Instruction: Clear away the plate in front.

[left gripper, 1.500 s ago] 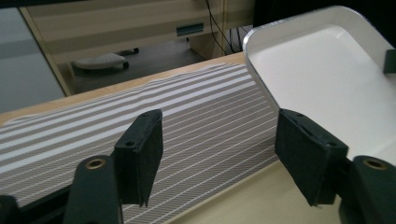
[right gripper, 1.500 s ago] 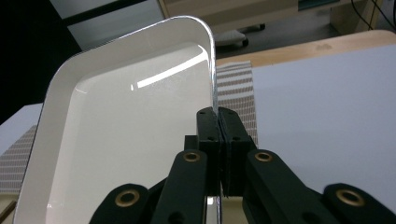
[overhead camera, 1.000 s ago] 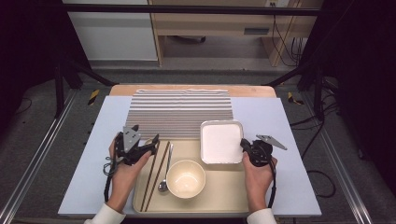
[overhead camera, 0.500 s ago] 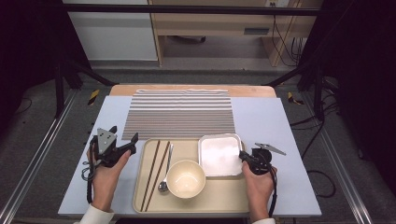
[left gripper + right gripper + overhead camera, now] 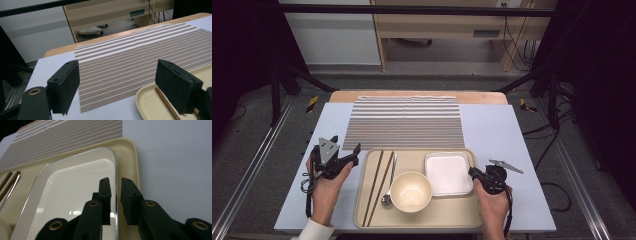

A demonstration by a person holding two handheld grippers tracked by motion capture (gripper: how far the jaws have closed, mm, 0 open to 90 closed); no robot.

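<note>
Two tools: right tool (image 5: pixel 115 182) just opening astride white dish (image 5: pixel 75 195) rim, left tool (image 5: pixel 117 82) wide open, empty.

Tray (image 5: pixel 464 220): beige, near edge of blue mat (image 5: pixel 492 125) | Contents: chopsticks (image 5: pixel 378 186) and spoon (image 5: pixel 388 192) left, round bowl (image 5: pixel 410 191) centre, square white plate (image 5: pixel 448 173) right | Your left gripper (image 5: pixel 354 152): just left of tray, over mat | Your right gripper (image 5: pixel 473 173): at plate's right rim | Striped placemat (image 5: pixel 404 122): beyond tray
</note>
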